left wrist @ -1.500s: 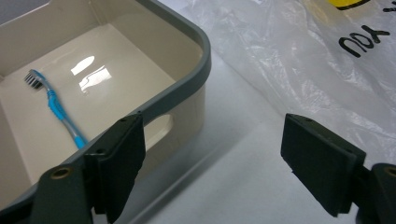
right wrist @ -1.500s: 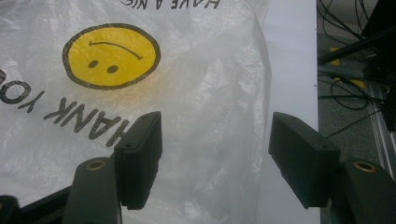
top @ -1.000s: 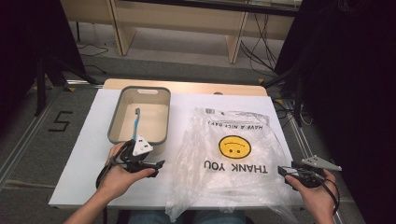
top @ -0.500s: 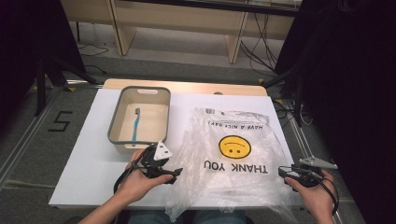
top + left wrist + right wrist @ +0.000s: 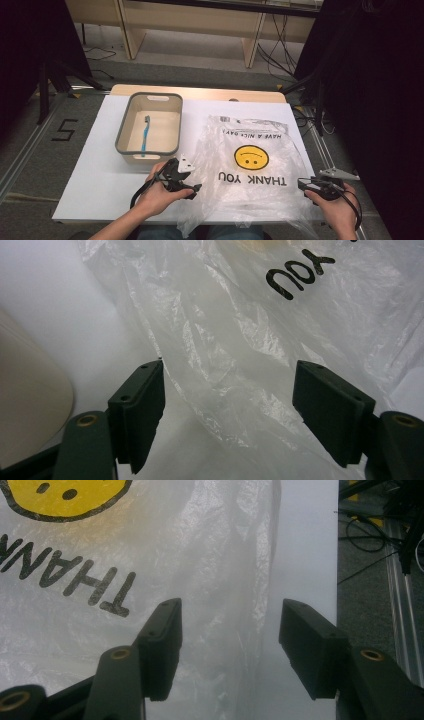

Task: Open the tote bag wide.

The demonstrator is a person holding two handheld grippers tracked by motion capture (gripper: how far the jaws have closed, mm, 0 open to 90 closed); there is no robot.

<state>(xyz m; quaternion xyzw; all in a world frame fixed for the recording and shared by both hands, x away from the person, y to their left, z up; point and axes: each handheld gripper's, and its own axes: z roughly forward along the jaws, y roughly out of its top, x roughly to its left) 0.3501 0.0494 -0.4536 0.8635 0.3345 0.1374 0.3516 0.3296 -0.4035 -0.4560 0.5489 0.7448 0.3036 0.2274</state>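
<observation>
High view: both grippers, left (image 5: 192,188) and right (image 5: 301,183), flank the crinkly clear plastic smiley bag (image 5: 250,170). Jaws gape, released. Nothing grasped yet; seizing its edges remains.

A clear plastic bag (image 5: 252,165) is lying flat and crumpled on the white worktop (image 5: 95,175), to the right of the bin. It is showing a yellow smiley face and black "THANK YOU" lettering, upside down in the high view. Its near left corner is hanging over the worktop's front edge, and its wrinkled film is catching the light.
</observation>
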